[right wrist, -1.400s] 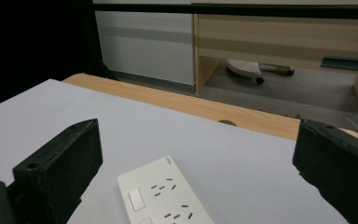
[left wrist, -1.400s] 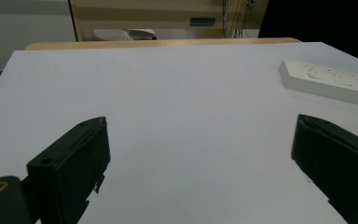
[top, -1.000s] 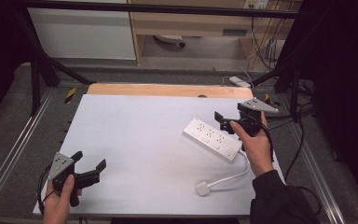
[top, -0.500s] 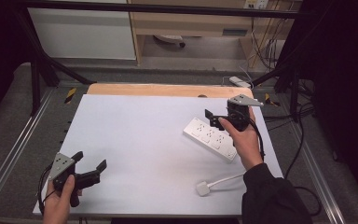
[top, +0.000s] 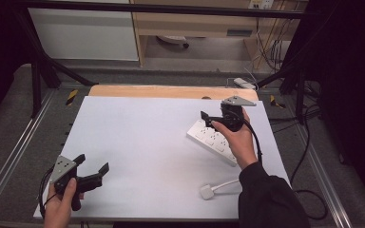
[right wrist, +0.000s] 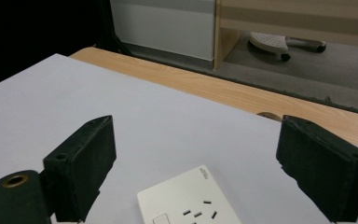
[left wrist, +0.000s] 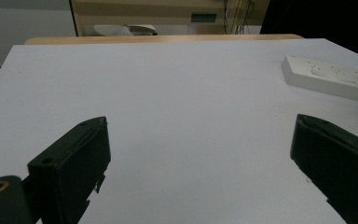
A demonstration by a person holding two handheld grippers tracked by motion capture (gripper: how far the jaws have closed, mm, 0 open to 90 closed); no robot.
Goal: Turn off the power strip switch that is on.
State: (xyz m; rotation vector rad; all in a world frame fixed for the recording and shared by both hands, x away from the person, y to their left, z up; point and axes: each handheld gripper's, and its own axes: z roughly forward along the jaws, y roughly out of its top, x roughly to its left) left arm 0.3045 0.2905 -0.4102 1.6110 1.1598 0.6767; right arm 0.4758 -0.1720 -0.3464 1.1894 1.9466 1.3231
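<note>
A white power strip (top: 209,138) lies slantwise on the right half of the white tabletop (top: 138,137). Its cable runs under the person's right forearm to a white plug (top: 207,192) near the front edge. My right gripper (top: 216,118) hovers open just over the strip's far end, and that end (right wrist: 191,200) appears low between the jaws of the right gripper (right wrist: 196,123). At the front left corner my left gripper (top: 93,172) is held open with nothing in it. In the left gripper view the left gripper (left wrist: 200,123) faces bare table, with the power strip (left wrist: 331,77) far off to the right.
A bare wooden strip (top: 171,91) runs along the table's back edge. Behind it are a white cabinet (top: 83,33), a chair base (top: 171,40) and a white adapter (top: 244,83) with cables on the floor. Metal frame rails (top: 9,161) flank both sides.
My right gripper has moved left and a little toward the table's middle, from the strip's right side to over its far end. The left gripper has stayed put.
</note>
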